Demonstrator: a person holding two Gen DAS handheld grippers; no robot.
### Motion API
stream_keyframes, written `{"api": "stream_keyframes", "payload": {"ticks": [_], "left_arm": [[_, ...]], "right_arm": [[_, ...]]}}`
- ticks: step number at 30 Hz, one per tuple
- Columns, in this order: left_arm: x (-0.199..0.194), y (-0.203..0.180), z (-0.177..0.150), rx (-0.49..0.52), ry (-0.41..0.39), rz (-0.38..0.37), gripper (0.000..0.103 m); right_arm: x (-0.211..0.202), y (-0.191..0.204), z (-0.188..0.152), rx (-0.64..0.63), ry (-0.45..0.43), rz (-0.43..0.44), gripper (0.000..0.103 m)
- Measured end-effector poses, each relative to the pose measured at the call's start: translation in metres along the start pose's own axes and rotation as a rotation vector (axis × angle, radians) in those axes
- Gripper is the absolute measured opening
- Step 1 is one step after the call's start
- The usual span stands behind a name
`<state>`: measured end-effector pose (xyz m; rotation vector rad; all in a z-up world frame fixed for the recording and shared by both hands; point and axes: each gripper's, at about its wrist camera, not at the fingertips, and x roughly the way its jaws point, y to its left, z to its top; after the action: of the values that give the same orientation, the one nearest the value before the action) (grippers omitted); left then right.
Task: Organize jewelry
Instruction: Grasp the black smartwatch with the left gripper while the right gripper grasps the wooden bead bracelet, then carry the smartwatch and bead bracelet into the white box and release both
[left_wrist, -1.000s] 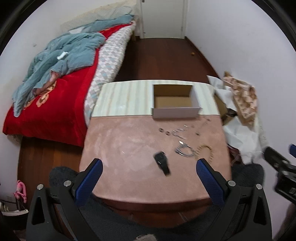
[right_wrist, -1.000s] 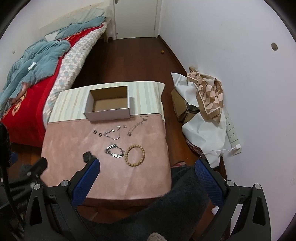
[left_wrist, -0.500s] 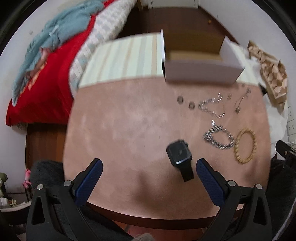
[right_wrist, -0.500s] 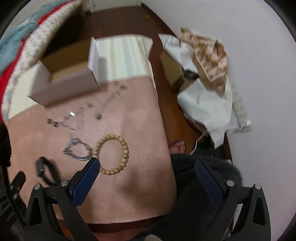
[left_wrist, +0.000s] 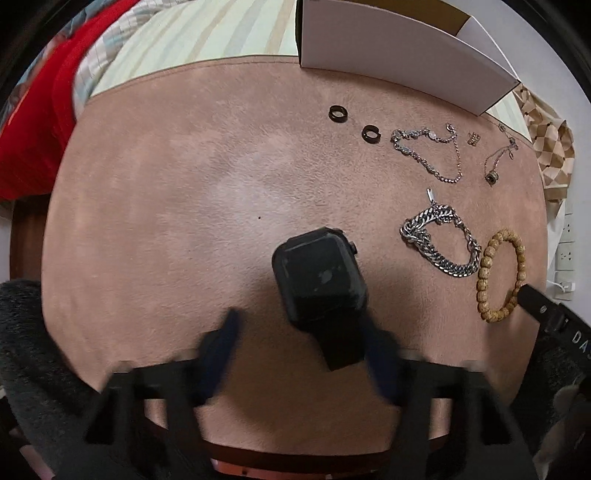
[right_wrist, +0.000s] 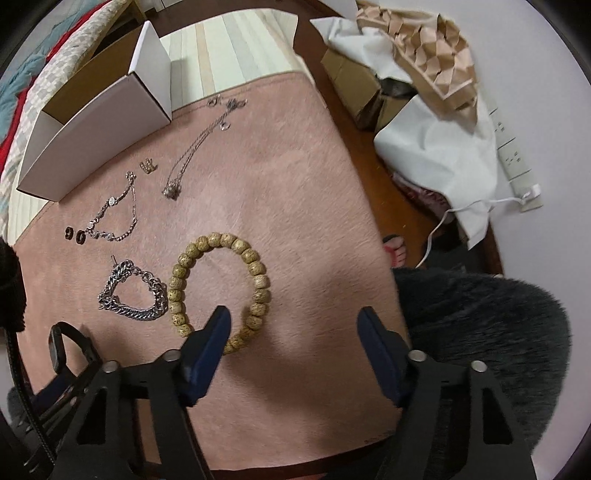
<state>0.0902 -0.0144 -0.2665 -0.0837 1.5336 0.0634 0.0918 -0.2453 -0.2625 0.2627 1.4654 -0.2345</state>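
Pink suede-like cloth (left_wrist: 177, 206) covers a low table, and the jewelry is spread across its far and right-hand parts. Nearest the left gripper (left_wrist: 303, 347) lies a black smartwatch (left_wrist: 321, 275), face up, its strap running back between the two blue fingers, which are blurred; the jaws stand apart on either side of the strap, and whether they touch it cannot be told. To the right of the watch lie a heavy silver chain bracelet (left_wrist: 439, 240) and, just beside it, a wooden bead bracelet (right_wrist: 219, 288). The right gripper (right_wrist: 293, 332) hangs over the bead bracelet with its jaws wide and holding nothing; its left finger overlaps the near edge of the bead ring (contact cannot be judged). Farther back sit two small dark rings (left_wrist: 338, 112), a thin silver chain (left_wrist: 428, 151), a small gold ring (right_wrist: 147, 166) and a fine necklace with a pendant (right_wrist: 195, 151). Behind these stands an open white cardboard box (right_wrist: 96, 125) with a brown inside, partly on a striped cloth (left_wrist: 207, 37). A red blanket (left_wrist: 33, 122) lies to the left; white fabric (right_wrist: 436, 147) and a patterned brown cloth (right_wrist: 432, 48) are heaped on the floor to the right.
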Motion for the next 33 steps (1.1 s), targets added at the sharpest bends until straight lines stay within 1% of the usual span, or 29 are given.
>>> {"api": "stream_keyframes", "payload": {"ticks": [1,2,3,5,7,8,11,15,16,20,22,24,25,28,29,33], "left_arm": [[0.000,0.000,0.001,0.001,-0.017,0.003,0.034],[-0.001,-0.001,0.001,0.006,-0.034,-0.008,0.018],[-0.001,-0.001,0.002,0.016,-0.042,-0.022,0.016],[0.000,-0.002,0.003,0.031,-0.051,-0.023,0.015],[-0.001,0.002,0.009,0.045,-0.067,-0.019,0.015],[-0.001,0.004,0.010,0.052,-0.073,-0.015,0.015],[-0.004,0.003,0.011,0.066,-0.083,-0.012,0.015],[-0.022,-0.001,0.017,0.103,-0.126,-0.004,0.015],[-0.027,-0.001,0.020,0.104,-0.135,-0.012,0.015],[-0.063,-0.001,0.049,0.111,-0.196,-0.069,0.015],[-0.074,-0.002,0.061,0.121,-0.223,-0.088,0.015],[-0.091,0.005,0.067,0.128,-0.250,-0.114,0.015],[-0.097,0.004,0.077,0.132,-0.260,-0.131,0.015],[-0.111,0.005,0.088,0.137,-0.280,-0.166,0.015],[-0.115,0.005,0.097,0.143,-0.288,-0.175,0.015],[-0.123,0.003,0.131,0.161,-0.311,-0.182,0.015]], "right_arm": [[0.004,0.000,0.000,-0.001,0.010,0.006,0.062],[0.008,0.001,-0.002,-0.007,0.018,0.008,0.058],[0.009,0.003,-0.002,-0.020,0.012,-0.002,0.055],[0.009,0.009,-0.004,-0.071,-0.023,-0.030,0.048],[0.006,0.015,-0.006,-0.094,-0.045,-0.029,0.029],[0.006,0.016,-0.006,-0.103,-0.045,-0.031,0.010],[0.006,0.015,-0.005,-0.076,-0.031,0.020,0.009],[-0.014,0.013,-0.001,-0.073,-0.059,0.096,0.009],[-0.019,0.015,0.000,-0.080,-0.066,0.109,0.009],[-0.049,0.020,0.009,-0.109,-0.102,0.179,0.009],[-0.070,0.026,0.018,-0.129,-0.137,0.206,0.009],[-0.087,0.027,0.029,-0.139,-0.173,0.232,0.009],[-0.095,0.029,0.034,-0.141,-0.185,0.245,0.009],[-0.127,0.042,0.052,-0.173,-0.242,0.278,0.009],[-0.135,0.046,0.061,-0.181,-0.262,0.286,0.009],[-0.162,0.067,0.092,-0.228,-0.326,0.315,0.009]]}}
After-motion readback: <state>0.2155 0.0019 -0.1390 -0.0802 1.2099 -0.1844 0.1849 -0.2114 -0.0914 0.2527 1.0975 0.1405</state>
